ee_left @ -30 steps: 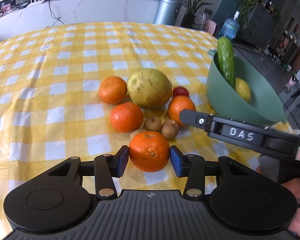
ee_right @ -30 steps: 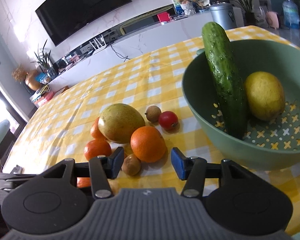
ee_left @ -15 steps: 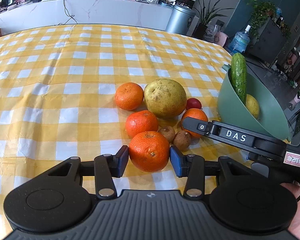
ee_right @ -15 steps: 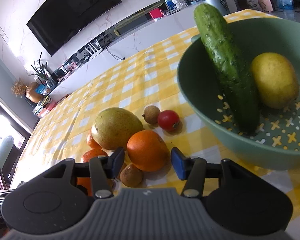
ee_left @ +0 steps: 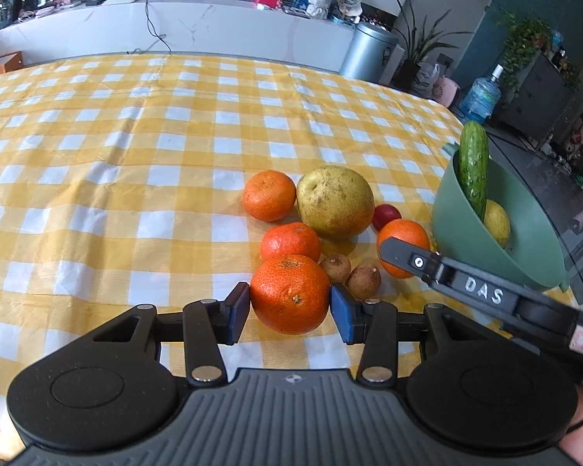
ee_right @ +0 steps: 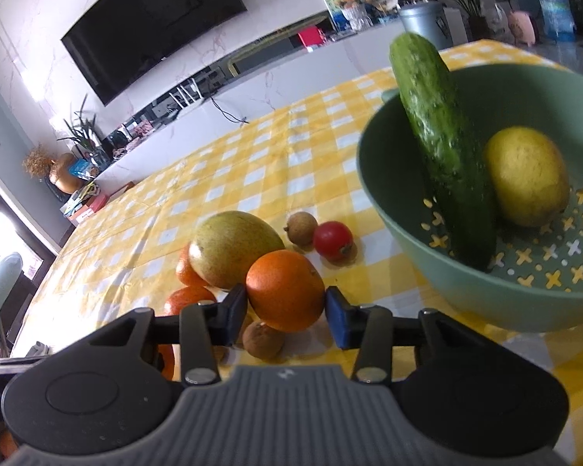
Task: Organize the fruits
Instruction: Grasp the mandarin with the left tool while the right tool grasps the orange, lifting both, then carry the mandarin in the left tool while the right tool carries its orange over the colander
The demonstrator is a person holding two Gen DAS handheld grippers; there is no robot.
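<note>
A person works at a table spread with a yellow-and-white checked cloth [ee_left: 136, 178], one handheld black two-finger gripper in each hand. The left gripper [ee_left: 290, 306] has its blue pads pressed against both sides of a bumpy-skinned orange tangerine [ee_left: 290, 293], which sits at the near edge of the fruit cluster. The right gripper [ee_right: 286, 308] has just been closing its jaws, and the blue pads now touch both sides of a smooth round orange [ee_right: 284, 289]; from the left wrist view one black finger of that gripper crosses in front of the same orange.

Behind the gripped tangerine lies another small tangerine [ee_left: 290, 241], and further back a third [ee_left: 268, 195] rests just beside a large yellow-green pomelo-like fruit [ee_left: 335, 201]. Two small brown longan-like fruits [ee_left: 363, 281] sit between the tangerines and the orange, and a small red tomato-like fruit [ee_right: 332, 240] lies beyond the orange, next to another brown fruit [ee_right: 300, 228].

To the right of the cluster stands a sage-green plastic colander bowl [ee_right: 388, 209] with cross-shaped holes. Inside it a dark green cucumber [ee_right: 443, 147] leans upright against the rim, its tip poking above the edge, and a yellow lemon [ee_right: 526, 175] rests touching it on the bowl's floor.
</note>
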